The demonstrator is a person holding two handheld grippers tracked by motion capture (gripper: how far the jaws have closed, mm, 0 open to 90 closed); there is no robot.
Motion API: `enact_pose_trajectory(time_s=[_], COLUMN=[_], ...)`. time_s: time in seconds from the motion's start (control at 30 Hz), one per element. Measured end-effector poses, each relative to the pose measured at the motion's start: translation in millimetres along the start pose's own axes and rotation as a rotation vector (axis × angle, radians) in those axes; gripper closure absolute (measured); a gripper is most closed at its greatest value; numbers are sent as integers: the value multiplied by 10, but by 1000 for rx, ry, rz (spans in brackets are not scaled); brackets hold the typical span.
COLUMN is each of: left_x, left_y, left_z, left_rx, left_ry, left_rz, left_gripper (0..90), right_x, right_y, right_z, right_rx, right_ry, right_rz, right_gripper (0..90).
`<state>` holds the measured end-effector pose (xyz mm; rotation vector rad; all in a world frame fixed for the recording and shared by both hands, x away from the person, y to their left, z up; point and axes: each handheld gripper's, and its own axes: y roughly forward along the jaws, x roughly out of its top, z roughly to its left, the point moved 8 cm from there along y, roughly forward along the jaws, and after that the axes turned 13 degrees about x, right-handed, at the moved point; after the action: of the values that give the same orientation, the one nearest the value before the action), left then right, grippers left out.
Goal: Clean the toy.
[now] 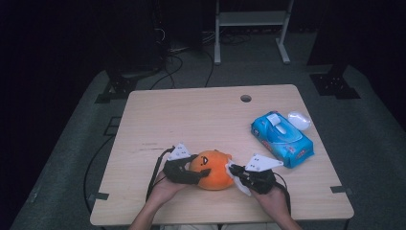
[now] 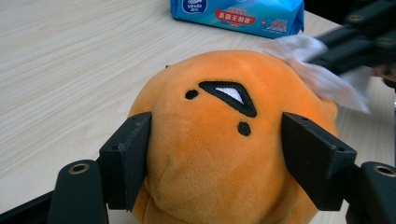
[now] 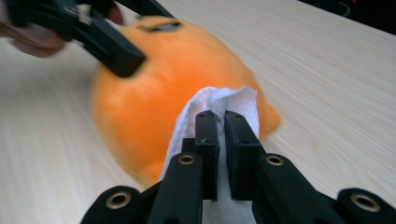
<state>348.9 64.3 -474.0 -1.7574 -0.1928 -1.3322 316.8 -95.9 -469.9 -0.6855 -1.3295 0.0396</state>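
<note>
Orange plush toy (image 2: 219, 154) with black markings, white wipe (image 3: 219, 105), blue wipes pack (image 1: 282, 139), perhaps red-lettered.

Far and left tabletop (image 1: 182, 115) lies open; the wipes pack (image 1: 282, 139) blocks the right, plush (image 1: 214, 169) between both claws.

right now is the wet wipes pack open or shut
Open: the wet wipes pack on the table has its white lid flipped up, seen in the high view.
</note>
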Motion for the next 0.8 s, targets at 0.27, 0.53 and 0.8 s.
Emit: enact_pose_trajectory(time_s=[0.27, 0.53, 0.8], left_x=[56, 84, 123], left_y=[-52, -15, -17], left_z=[-35, -93, -182], left_rx=[-44, -7, -11], left_ry=[3, 42, 41], left_rz=[-41, -60, -66], left_gripper=[237, 306, 355], right_x=[-20, -37, 150], right_y=[62, -28, 66], right_z=[37, -182, 201], right_rx=[12, -57, -16], right_ry=[-22, 20, -102], right_rz=[14, 0, -16], right_gripper=[835, 834, 835])
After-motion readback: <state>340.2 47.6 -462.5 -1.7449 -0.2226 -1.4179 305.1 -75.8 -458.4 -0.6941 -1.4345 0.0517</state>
